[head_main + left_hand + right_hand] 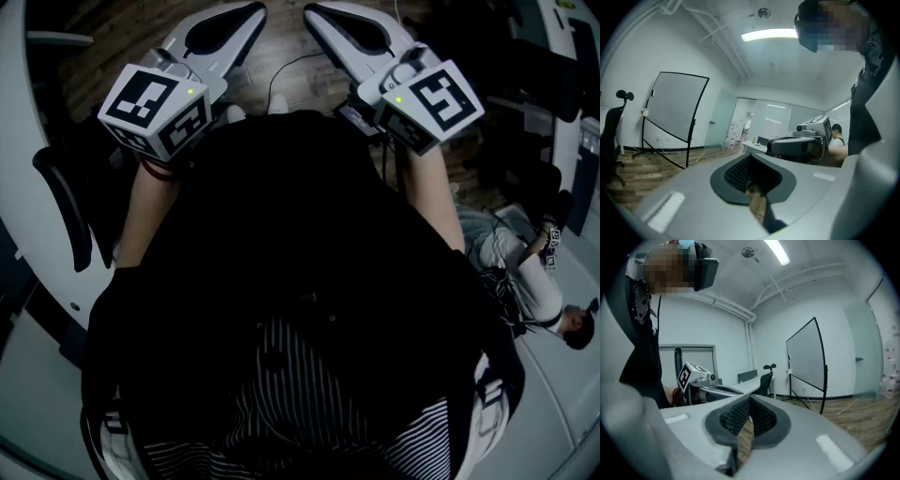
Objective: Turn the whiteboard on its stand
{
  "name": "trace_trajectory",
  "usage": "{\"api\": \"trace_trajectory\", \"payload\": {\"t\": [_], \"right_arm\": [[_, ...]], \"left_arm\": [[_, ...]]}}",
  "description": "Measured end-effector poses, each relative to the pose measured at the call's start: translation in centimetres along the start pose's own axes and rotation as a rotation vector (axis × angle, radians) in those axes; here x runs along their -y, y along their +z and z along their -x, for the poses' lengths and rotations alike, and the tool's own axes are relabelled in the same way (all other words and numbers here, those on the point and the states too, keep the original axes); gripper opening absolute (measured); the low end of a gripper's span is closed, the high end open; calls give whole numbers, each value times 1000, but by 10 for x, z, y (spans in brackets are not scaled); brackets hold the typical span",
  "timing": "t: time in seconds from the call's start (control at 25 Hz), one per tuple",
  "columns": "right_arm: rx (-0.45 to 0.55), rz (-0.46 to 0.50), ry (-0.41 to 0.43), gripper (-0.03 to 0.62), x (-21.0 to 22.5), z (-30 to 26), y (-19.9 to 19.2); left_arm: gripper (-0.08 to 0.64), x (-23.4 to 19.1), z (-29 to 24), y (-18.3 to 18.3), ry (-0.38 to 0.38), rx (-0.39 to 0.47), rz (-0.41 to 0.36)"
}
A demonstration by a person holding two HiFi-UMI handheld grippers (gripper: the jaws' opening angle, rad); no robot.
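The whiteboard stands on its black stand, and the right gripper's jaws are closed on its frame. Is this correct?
No. The right gripper view shows the jaws of the right gripper closed on nothing; the whiteboard stands on its black stand across the room.

No legible text, brand, number or sign in any view. The only markings are black-and-white square code patterns, not letters, on the marker cube (155,105) of the left tongs (247,15) and the marker cube (436,101) of the right tongs (317,13).
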State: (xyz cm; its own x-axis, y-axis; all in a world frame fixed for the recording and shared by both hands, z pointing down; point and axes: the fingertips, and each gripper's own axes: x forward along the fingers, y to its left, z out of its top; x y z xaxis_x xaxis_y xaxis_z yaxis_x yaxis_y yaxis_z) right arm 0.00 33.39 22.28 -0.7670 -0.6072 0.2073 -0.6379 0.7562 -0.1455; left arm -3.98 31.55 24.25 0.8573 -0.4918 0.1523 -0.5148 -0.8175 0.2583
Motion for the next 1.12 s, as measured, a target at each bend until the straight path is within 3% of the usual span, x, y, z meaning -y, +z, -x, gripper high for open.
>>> {"api": "trace_trajectory", "payload": {"t": [0.36, 0.88, 1.12], "right_arm": [[9, -24, 13, 2, 6, 2, -3], [12, -137, 32, 2, 90, 25, -16], [29, -179, 76, 2, 119, 37, -26]], "left_arm": [[2, -2, -1, 6, 35, 28, -3], [3, 7, -78, 15, 0, -19, -22], [5, 2, -99, 9, 25, -46, 42]]}}
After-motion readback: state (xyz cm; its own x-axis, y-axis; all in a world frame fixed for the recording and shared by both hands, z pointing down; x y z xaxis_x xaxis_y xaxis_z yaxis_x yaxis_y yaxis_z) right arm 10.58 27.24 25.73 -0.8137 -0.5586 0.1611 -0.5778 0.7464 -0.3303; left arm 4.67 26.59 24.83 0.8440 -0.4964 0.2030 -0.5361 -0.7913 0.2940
